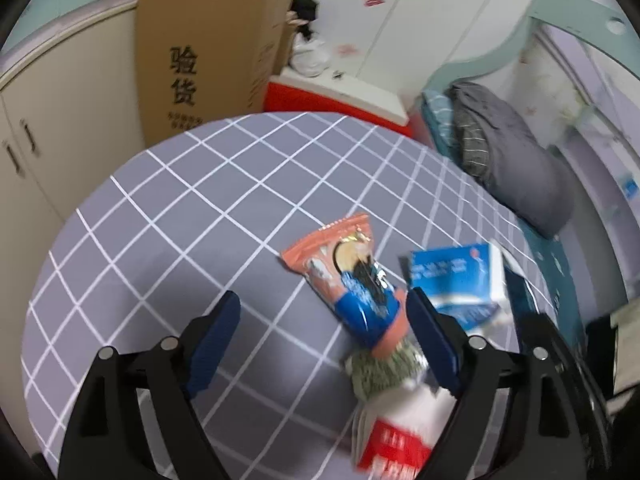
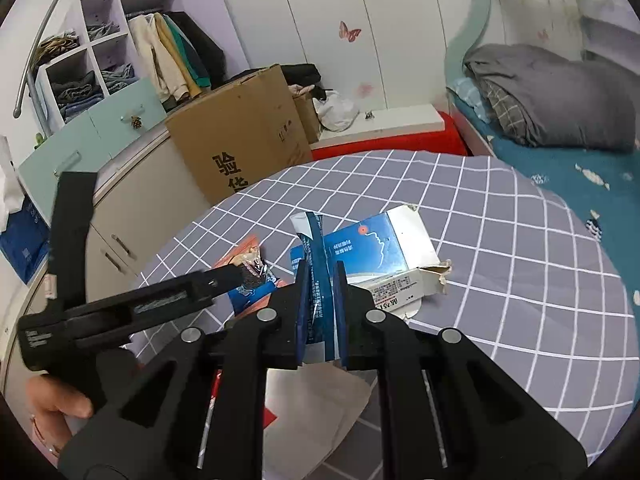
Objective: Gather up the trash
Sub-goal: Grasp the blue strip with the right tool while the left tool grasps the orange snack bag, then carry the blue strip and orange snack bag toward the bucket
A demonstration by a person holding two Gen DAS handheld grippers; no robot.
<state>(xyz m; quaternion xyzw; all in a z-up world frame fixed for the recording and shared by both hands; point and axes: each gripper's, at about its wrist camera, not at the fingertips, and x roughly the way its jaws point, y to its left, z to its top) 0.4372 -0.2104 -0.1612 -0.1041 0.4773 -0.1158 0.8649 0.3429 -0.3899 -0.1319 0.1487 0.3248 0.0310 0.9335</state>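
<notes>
An orange and blue snack wrapper lies on the grey checked table. My left gripper is open above the table, its right finger touching the wrapper's near end. A red and white packet and a green crumpled piece lie near its right finger. My right gripper is shut on a flap of the torn blue and white carton, which also shows in the left wrist view. The left gripper's body crosses the right wrist view, over the snack wrapper.
A large cardboard box and a red and white box stand beyond the table. A bed with a grey quilt is on the right. Cream cabinets stand on the left.
</notes>
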